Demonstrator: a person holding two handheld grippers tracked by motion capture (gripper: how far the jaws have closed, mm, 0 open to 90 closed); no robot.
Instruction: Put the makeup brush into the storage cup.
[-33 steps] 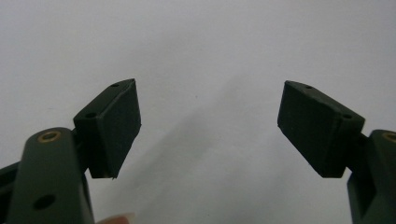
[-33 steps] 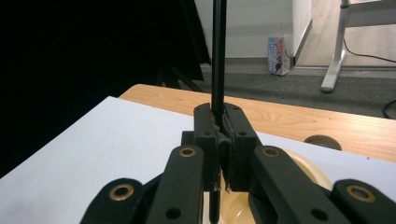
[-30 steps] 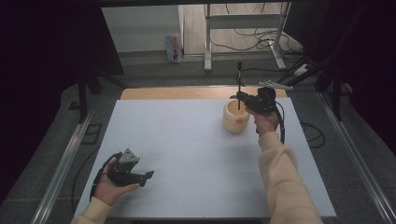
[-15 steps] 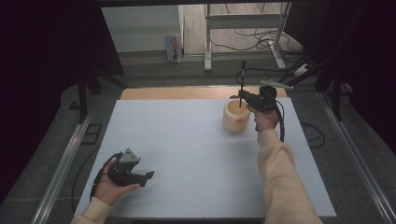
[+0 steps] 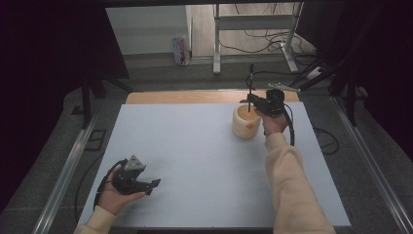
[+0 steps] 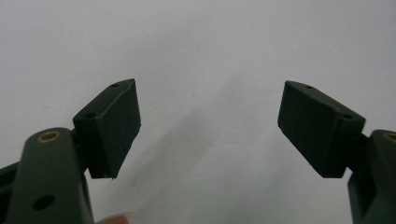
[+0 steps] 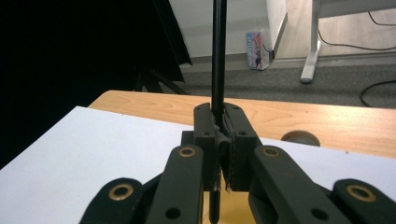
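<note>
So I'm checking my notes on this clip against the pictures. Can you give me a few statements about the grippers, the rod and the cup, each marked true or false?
1. The right gripper is shut on the thin black rod. True.
2. The rod lies flat on the table. False: it stands upright, its lower end over the pale cup.
3. The left gripper is open with nothing between its jaws. True.
4. The cup sits beside the left gripper. False: it stands at the far right of the white table top, by the right gripper; the left gripper is at the near left.
5. The left gripper holds the cup steady. False: it is well apart from it.
</note>
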